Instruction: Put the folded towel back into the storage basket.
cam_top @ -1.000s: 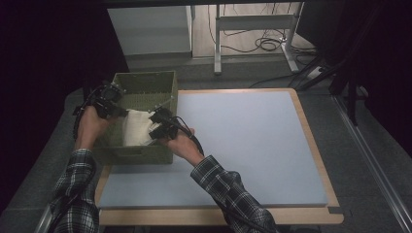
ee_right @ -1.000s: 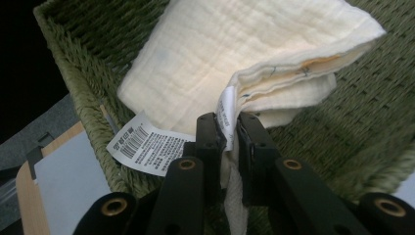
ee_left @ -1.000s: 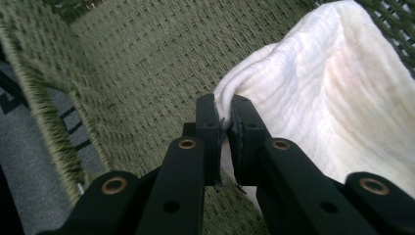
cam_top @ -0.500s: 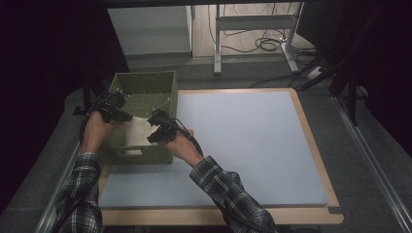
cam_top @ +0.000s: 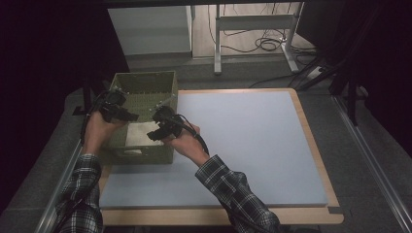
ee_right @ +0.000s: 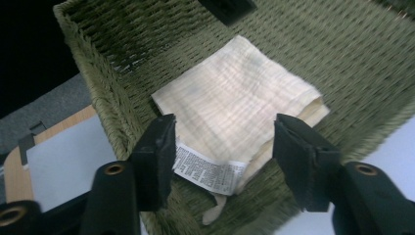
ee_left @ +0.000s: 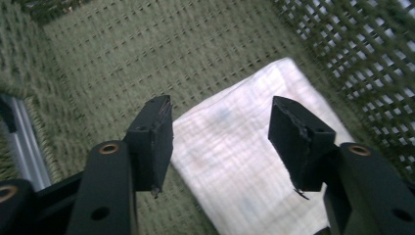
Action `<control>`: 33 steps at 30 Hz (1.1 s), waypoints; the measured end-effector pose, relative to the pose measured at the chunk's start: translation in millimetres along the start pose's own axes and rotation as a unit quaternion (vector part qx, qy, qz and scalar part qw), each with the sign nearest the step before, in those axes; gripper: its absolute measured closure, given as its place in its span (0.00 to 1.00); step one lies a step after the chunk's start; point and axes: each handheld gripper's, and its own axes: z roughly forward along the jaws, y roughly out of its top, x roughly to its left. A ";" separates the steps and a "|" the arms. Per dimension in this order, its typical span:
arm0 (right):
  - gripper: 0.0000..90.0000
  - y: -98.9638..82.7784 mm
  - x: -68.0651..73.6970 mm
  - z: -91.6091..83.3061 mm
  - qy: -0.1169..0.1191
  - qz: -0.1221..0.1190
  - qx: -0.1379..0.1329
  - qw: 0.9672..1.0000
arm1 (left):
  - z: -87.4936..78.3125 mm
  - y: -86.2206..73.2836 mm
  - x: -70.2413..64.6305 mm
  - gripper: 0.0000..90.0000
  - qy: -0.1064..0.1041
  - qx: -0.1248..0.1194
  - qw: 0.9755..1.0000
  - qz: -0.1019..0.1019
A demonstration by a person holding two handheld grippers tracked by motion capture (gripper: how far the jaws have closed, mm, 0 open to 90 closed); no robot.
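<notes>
Folded cloth [ee_right: 240, 117] lies flat on the floor of the basket [cam_top: 145, 87] at the desk's [cam_top: 252, 145] left edge – not gripped yet. Both grippers, L [ee_left: 220, 142] & R [ee_right: 222, 152], hover just above it, fingers wide apart, nothing held. Grasp & lift-out still to do, I'd say

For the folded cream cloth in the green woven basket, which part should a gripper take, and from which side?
Probably the layered corner by the printed label of the folded cream cloth, approached from above: it lies flat on the floor of the green woven basket, whose walls block sideways approaches. The right gripper hovers open there.
</notes>
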 end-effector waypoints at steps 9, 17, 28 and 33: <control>0.32 -5.7 -5.5 -25.8 -0.015 -0.027 -0.020 0.999 | 0.7 8.6 -12.6 0.31 -0.028 -0.008 1.000 0.000; 0.26 -22.0 -15.1 -43.4 -0.033 -0.036 -0.025 0.999 | 0.8 17.4 -29.0 0.22 -0.050 -0.015 0.999 0.008; 0.17 -56.7 -33.9 -60.8 -0.019 -0.025 -0.032 0.999 | 0.4 26.4 -45.9 0.13 -0.085 -0.032 0.996 0.004; 0.15 -72.5 -40.4 -67.8 -0.012 -0.020 -0.031 0.999 | 1.1 30.4 -54.5 0.10 -0.098 -0.038 0.994 0.010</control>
